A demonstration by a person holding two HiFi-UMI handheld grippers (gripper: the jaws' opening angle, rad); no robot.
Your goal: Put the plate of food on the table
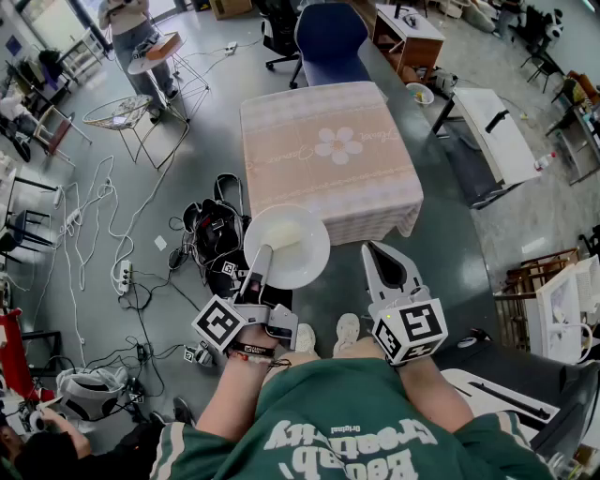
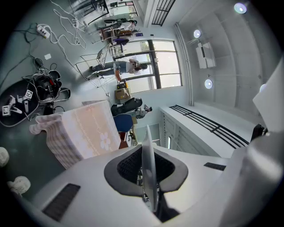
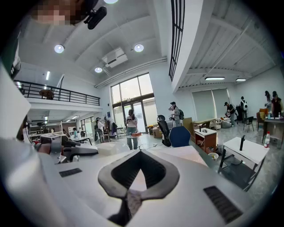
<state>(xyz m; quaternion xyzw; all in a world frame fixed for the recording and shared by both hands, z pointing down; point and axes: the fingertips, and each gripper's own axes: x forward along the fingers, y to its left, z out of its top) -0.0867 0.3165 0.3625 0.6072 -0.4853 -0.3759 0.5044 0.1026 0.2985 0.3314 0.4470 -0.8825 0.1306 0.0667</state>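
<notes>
A round white plate (image 1: 289,246) with a pale mound of food hangs in the air just short of the near edge of the square table (image 1: 328,155), which wears a pink cloth with a white flower. My left gripper (image 1: 265,253) is shut on the plate's near rim. In the left gripper view that rim (image 2: 148,170) runs edge-on between the jaws, and the table (image 2: 84,133) lies ahead. To the right of the plate my right gripper (image 1: 372,251) is held apart from it, shut and holding nothing. Its tips meet in the right gripper view (image 3: 140,153).
A blue chair (image 1: 330,37) stands behind the table. A black bag (image 1: 214,230) and loose cables lie on the floor to the left. A white folding table (image 1: 497,131) is at the right, wire side tables (image 1: 127,112) at the far left. A person (image 1: 127,23) stands beyond them.
</notes>
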